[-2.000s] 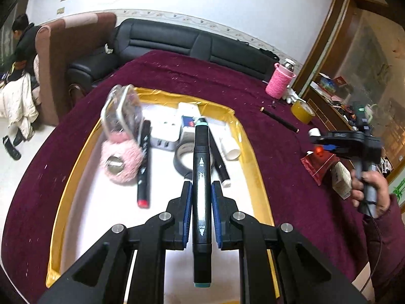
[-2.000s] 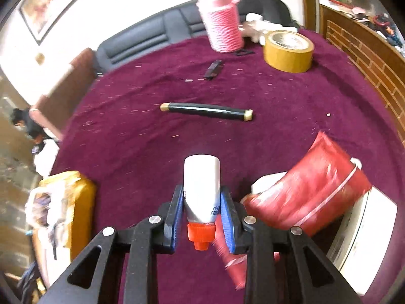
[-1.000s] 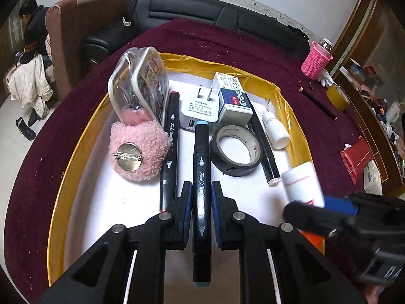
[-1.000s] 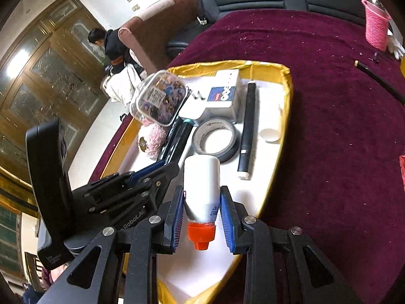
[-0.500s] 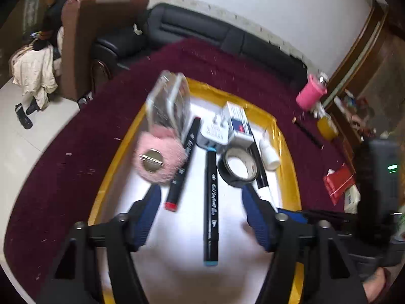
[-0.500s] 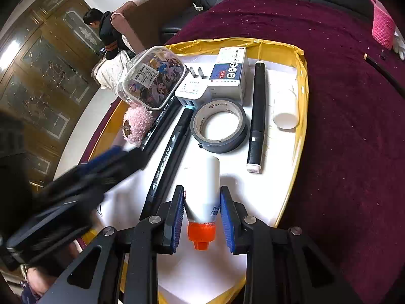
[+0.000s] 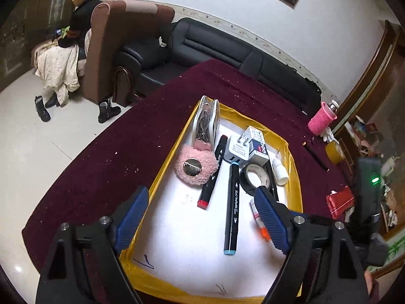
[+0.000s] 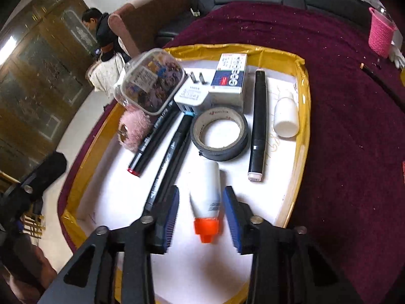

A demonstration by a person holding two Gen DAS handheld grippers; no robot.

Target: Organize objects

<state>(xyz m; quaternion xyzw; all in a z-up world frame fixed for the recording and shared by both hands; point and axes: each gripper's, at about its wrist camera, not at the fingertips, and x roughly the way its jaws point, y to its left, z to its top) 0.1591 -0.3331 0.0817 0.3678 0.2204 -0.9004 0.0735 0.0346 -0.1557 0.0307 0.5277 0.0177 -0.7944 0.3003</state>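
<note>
A yellow-rimmed white tray (image 7: 164, 167) (image 8: 305, 116) lies on the maroon tablecloth. In it lie a blue-capped black marker (image 7: 233, 202) (image 8: 172, 157), a red-capped marker (image 7: 212, 172) (image 8: 149, 141), a third black marker (image 8: 258, 124), a tape roll (image 7: 255, 177) (image 8: 219, 134), a pink pom-pom (image 7: 196, 167), a clear box (image 8: 149, 81), a charger (image 8: 192, 93) and a small white bottle (image 8: 286, 116). My left gripper (image 7: 200, 217) is open and empty above the tray. My right gripper (image 8: 201, 215) is open; the white glue bottle with orange cap (image 8: 206, 200) lies on the tray between its jaws.
On the cloth right of the tray lie a black-and-gold pen (image 7: 316, 157), a pink knitted cup (image 7: 321, 121) (image 8: 381, 35), a yellow tape roll (image 7: 334, 152) and a red packet (image 7: 340, 200). A sofa (image 7: 227, 48) and an armchair with a seated person (image 7: 83, 7) stand behind.
My left gripper opened, left the blue-capped marker on the tray and drew back upward. My right gripper carried the glue bottle to the tray and opened around it.
</note>
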